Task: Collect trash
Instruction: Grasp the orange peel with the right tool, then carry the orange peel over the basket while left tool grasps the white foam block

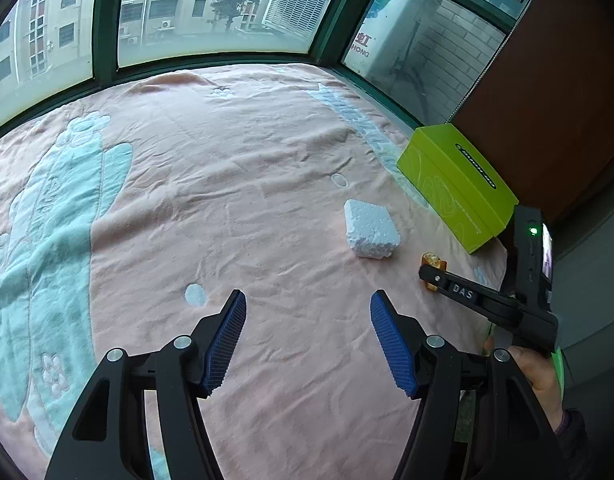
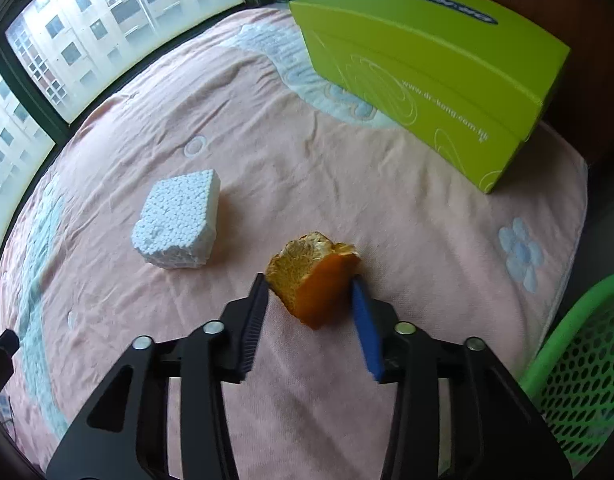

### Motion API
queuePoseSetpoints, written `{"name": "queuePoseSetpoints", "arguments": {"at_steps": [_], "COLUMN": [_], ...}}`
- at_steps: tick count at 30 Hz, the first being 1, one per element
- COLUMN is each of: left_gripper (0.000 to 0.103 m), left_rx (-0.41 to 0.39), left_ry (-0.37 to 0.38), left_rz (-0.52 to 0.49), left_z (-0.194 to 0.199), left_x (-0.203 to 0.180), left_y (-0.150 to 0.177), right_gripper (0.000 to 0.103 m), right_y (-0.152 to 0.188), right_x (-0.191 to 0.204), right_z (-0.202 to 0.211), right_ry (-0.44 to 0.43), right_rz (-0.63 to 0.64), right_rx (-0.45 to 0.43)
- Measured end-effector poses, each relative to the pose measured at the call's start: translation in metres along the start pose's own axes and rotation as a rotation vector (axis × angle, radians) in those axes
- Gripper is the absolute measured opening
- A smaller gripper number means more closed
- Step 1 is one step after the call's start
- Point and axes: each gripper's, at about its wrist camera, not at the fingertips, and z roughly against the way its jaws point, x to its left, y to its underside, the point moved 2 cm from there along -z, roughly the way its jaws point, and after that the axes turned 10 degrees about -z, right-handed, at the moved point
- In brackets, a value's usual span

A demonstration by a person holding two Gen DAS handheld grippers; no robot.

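An orange peel (image 2: pixel 313 276) lies on the pink blanket (image 2: pixel 347 184). My right gripper (image 2: pixel 311 284) is open, with a finger on either side of the peel, close to it. A white foam block (image 2: pixel 179 222) sits to the peel's left; it also shows in the left wrist view (image 1: pixel 371 230). My left gripper (image 1: pixel 307 308) is open and empty above the blanket (image 1: pixel 227 200), left of and nearer than the foam block. The right gripper (image 1: pixel 431 276) shows at the right of the left wrist view, over the peel (image 1: pixel 431 259).
A lime-green cardboard box (image 2: pixel 435 64) stands at the back right, also seen in the left wrist view (image 1: pixel 459 188). A green mesh basket (image 2: pixel 583 368) stands beside the bed at the right. Windows (image 1: pixel 211 8) border the bed's far side.
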Motion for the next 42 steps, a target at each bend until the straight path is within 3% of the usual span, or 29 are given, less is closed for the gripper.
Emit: {"name": "queuePoseSetpoints", "arguments": {"at_steps": [12,14,19,32,42], "left_gripper": [0.063,0.071,0.074,0.081,0.081], "left_rx": [0.025,0.035,0.040,0.100,0.147], "left_ry": [0.004,-0.004,-0.003,-0.078,-0.137], "left_rz": [-0.053,-0.071,-0.120,-0.224,-0.197], "left_z": [-0.027,-0.035,-0.053,-0.116,-0.148], "left_x": [-0.028,-0.036,-0.057,-0.097,-0.084], "left_y": [-0.017,-0.021,-0.032,-0.055,-0.060], "right_gripper": [0.031,0.031,0.031,0.031,0.031], "right_y": [0.015,0.019,0.031,0.055,0.076], "right_x": [-0.020,-0.027,-0.053,-0.133,-0.171], "right_z": [0.055,0.067,0.098,0.148,0.153], "right_ry": [-0.088,-0.101,-0.124,-0.089,-0.057], "right_rz": [-0.005,-0.003,-0.027,-0.109,-0.152], "right_rx": [-0.059,-0.073,-0.110,-0.162,-0.139]}}
